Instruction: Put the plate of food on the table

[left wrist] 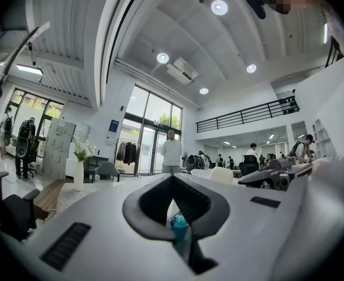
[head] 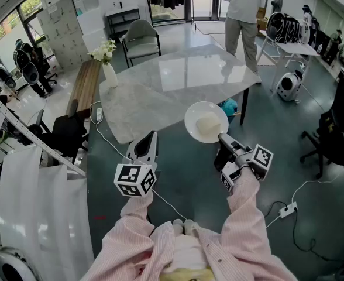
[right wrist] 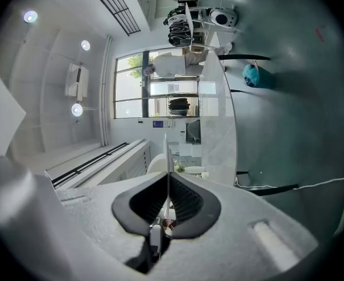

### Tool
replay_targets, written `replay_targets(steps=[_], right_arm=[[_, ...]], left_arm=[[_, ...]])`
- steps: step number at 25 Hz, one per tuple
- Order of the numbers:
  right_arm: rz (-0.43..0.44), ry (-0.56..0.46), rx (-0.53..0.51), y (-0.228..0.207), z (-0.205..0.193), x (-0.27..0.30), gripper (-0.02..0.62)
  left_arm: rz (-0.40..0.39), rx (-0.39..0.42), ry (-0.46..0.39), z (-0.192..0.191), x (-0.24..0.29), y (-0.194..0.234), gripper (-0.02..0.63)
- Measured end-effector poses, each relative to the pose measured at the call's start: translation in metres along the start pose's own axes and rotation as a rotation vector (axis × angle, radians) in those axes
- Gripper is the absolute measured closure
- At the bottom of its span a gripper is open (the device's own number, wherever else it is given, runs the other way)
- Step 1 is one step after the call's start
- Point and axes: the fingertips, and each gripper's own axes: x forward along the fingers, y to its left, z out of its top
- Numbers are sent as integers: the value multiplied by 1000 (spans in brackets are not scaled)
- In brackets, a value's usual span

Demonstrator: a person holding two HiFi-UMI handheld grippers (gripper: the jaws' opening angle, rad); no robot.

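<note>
In the head view a white plate (head: 202,122) carrying a pale bun (head: 208,123) hangs in the air just off the near edge of the grey marble table (head: 172,84). My right gripper (head: 222,138) is shut on the plate's near rim. In the right gripper view that rim is a thin white edge (right wrist: 167,151) pinched between the dark pads of my right gripper (right wrist: 168,177). My left gripper (head: 151,136) hovers to the plate's left, apart from it, shut and holding nothing. From the left gripper view (left wrist: 172,179) the bun (left wrist: 222,174) shows to the right.
A vase of white flowers (head: 109,69) stands on the table's left corner, a grey armchair (head: 141,38) behind it. A person (head: 242,16) stands at the far side. A blue bag (head: 230,105) lies under the table. A power strip (head: 287,210) and cables cross the floor.
</note>
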Motion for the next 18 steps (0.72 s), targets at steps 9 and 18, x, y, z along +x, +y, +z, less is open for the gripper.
replay_targets(steps=[9,18], right_arm=[[-4,4,-17,-1,2,-2,581],[-21,-17,-29,-3,5,-2,581]], left_arm=[[-10,0,-4,-3,4,-6,614],[-40,-4,-1,-4,13,-10,614]])
